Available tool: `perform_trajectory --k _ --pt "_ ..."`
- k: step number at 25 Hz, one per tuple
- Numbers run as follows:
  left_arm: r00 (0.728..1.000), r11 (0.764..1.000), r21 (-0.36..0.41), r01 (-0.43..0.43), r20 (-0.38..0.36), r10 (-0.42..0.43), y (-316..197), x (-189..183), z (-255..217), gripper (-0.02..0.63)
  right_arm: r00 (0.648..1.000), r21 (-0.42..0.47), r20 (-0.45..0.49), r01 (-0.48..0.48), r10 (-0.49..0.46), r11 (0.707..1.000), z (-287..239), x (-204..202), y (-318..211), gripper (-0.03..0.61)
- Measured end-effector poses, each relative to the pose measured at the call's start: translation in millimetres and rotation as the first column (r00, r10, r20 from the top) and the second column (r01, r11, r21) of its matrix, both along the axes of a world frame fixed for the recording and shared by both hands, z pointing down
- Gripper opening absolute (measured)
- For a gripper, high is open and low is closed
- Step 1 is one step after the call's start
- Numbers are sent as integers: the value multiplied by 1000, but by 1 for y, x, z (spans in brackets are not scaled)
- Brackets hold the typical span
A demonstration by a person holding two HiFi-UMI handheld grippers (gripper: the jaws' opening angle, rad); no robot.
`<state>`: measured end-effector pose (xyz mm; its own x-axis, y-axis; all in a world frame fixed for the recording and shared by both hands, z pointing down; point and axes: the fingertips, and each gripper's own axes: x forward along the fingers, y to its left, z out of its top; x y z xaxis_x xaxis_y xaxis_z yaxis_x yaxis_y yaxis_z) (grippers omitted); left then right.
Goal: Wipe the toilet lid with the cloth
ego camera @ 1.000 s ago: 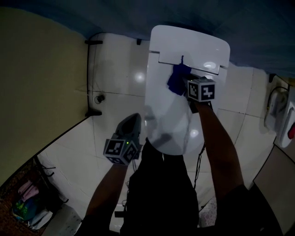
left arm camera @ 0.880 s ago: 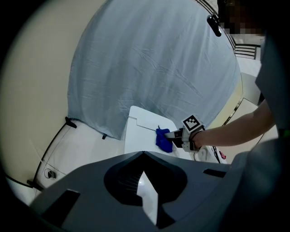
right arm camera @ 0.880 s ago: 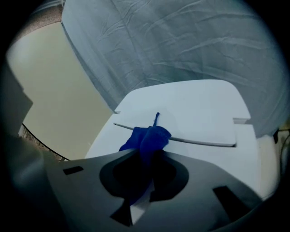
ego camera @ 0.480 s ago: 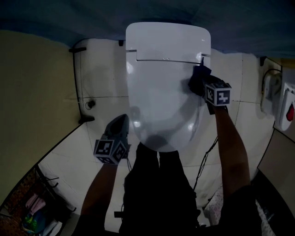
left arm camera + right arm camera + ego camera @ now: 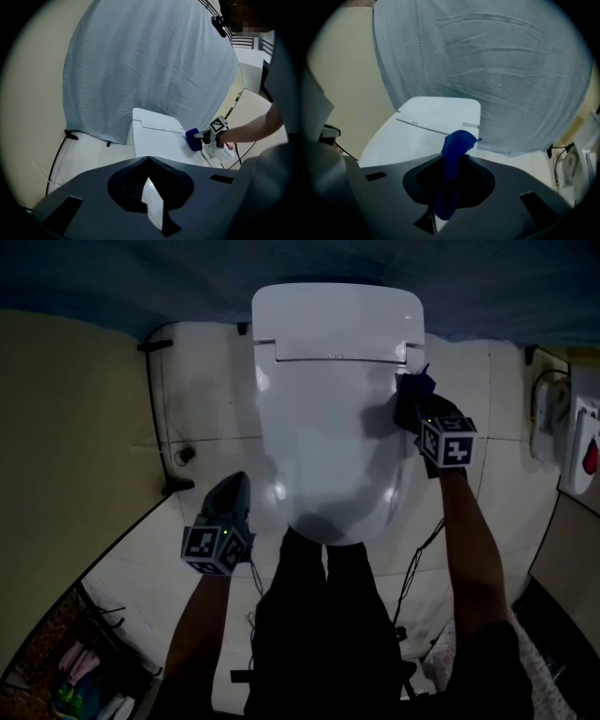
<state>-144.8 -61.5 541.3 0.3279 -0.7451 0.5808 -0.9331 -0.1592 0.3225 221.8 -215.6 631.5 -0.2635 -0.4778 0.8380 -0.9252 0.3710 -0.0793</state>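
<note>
— White floor tiles (image 5: 216, 381) and a pale blue sheet (image 5: 497, 70) hung behind them: what stands there?
— A white toilet seen from above, with its toilet lid (image 5: 328, 427) down.
— Where is the cloth?
— The dark blue cloth (image 5: 410, 397) sits at the lid's right rear edge, near the hinge. It is clamped in the right tool (image 5: 418, 416), whose jaws are closed on it.
— And the other hand?
— The left tool (image 5: 231, 495) hangs over the floor just left of the lid's front, apart from it. Its jaws are drawn together with nothing between them.
</note>
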Motion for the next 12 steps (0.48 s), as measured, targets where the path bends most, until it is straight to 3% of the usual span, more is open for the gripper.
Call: perform_trajectory --k 2,5,9,12 --pt "1000 1000 7 10 6 -10 1 -8 -6 -8 998 49 42 51 -53 998 -23 -32 7 49" --pt "999 999 32 35 -10 -35 -3 -12 -22 -8 976 110 70 196 -204 974 -58 -94 22 49" --pt "997 995 60 83 -8 -83 -8 -17 -35 -8 917 180 133 349 -375 919 -98 -182 45 49" --pt "992 989 78 124 -1 -124 -10 -32 -39 -8 858 186 160 459 -487 869 -106 -241 64 49"
